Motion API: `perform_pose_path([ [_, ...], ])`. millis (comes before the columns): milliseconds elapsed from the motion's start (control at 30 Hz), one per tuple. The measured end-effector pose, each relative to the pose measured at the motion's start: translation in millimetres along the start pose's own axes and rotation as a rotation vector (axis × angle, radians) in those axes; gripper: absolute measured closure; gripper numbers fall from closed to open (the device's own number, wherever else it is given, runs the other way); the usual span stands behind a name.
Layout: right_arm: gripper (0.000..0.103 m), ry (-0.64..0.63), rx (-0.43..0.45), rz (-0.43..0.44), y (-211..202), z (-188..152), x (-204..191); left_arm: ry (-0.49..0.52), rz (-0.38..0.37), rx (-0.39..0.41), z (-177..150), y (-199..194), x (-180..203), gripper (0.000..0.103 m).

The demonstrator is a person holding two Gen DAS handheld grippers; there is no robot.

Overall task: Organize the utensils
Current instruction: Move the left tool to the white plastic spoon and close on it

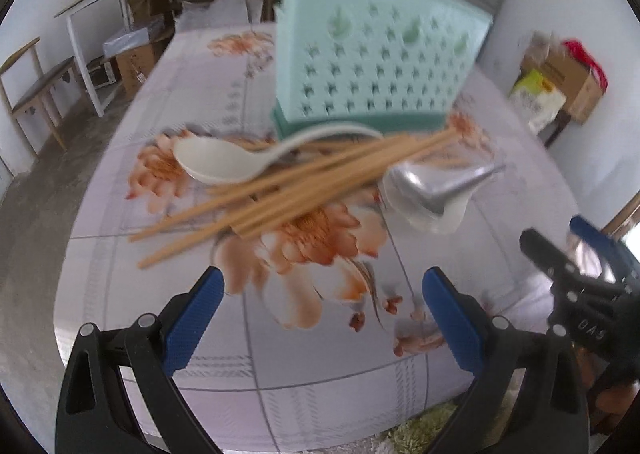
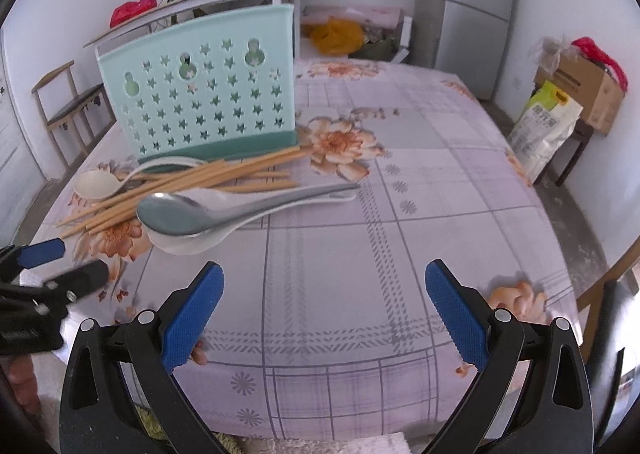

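While both the left gripper (image 1: 322, 318) and right gripper (image 2: 324, 312) hover spread wide and empty, chopsticks (image 2: 180, 181) and spoons (image 2: 208, 213) lie piled before the mint utensil holder (image 2: 200, 85) on the floral-clothed counter (image 2: 400, 254).

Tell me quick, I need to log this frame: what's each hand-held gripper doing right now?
Left hand-held gripper: open, holding nothing, above the tablecloth.
Right hand-held gripper: open, holding nothing.

Glossy metal spoon (image 2: 188, 213), wooden chopsticks (image 2: 192, 181)
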State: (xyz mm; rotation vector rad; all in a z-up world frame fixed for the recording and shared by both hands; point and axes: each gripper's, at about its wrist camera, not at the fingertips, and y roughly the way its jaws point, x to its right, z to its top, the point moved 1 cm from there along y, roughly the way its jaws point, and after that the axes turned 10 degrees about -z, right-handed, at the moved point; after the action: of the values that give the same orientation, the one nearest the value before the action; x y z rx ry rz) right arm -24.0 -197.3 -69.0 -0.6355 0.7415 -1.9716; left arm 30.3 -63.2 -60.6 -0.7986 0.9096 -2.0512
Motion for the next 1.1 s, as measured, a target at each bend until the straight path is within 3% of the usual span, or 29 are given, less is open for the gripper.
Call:
perform_pose_path([
  [300, 0.007, -0.002, -0.091, 0.069, 22, -4, 0, 0.063, 0.083, -0.097, -3, 27, 10, 0.006],
  [767, 0.007, -0.005, -0.118, 0.108, 33, -3, 3, 0.064, 0.090, -0.106, 3, 28, 15, 0.004],
  [833, 0.007, 0.001, -0.111, 0.119, 33, -3, 5, 0.044, 0.066, -0.062, 8, 20, 13, 0.006],
  [967, 0.007, 0.015, -0.110, 0.133, 32, -3, 7, 0.020, -0.078, 0.036, 23, 2, 19, 0.013],
  [1100, 0.007, 0.036, -0.108, 0.142, 32, -1, 10, -0.049, -0.235, 0.017, 31, 9, 21, 0.033],
])
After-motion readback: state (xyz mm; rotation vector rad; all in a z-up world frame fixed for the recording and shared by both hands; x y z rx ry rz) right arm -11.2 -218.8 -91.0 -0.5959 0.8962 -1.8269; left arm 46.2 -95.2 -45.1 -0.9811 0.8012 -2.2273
